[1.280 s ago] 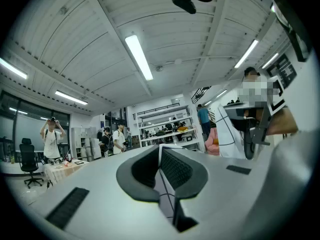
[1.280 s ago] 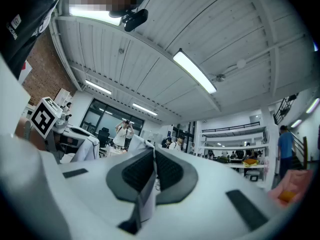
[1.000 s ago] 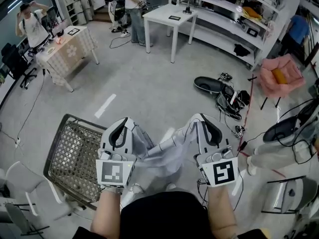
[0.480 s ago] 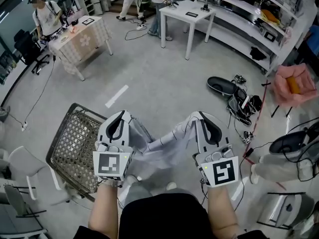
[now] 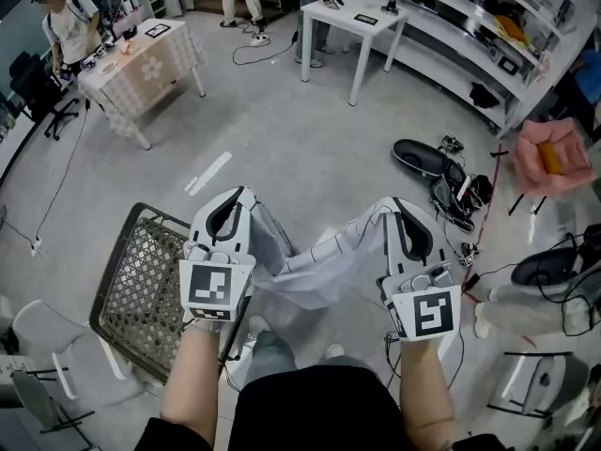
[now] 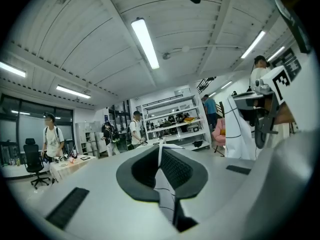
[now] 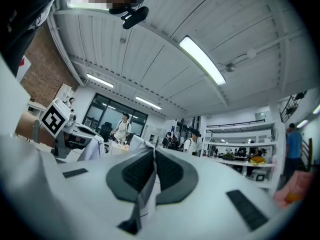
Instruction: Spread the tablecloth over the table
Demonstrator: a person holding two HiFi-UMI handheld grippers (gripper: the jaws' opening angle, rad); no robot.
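Floor: the grey floor fills most of the head view, and a short white stripe is painted on it.
Shelves: long white shelves run along the top right, with small things on them.
Covered table: a table with a flowered cover stands far off at the top left. A person stands just beside it.
White table: a plain white table stands far off at the top, near the shelves.
Wire basket: a grey wire basket sits on the floor at the left, just beside the left gripper.
Tablecloth: the pale tablecloth hangs in the air between the two grippers and sags in the middle. It is bunched up, not spread out. It is well apart from both tables.
Pink chair: a pink chair stands at the right edge with something orange on it.
Left gripper: the left gripper points forward. Its fingers are pressed together on one edge of the tablecloth, and a thin strip of cloth shows squeezed between the pads.
Right gripper: the right gripper points forward too. Its fingers are also pinched tight on the cloth's other edge.
Black things: some dark gear lies in a heap on the floor near the shelves.
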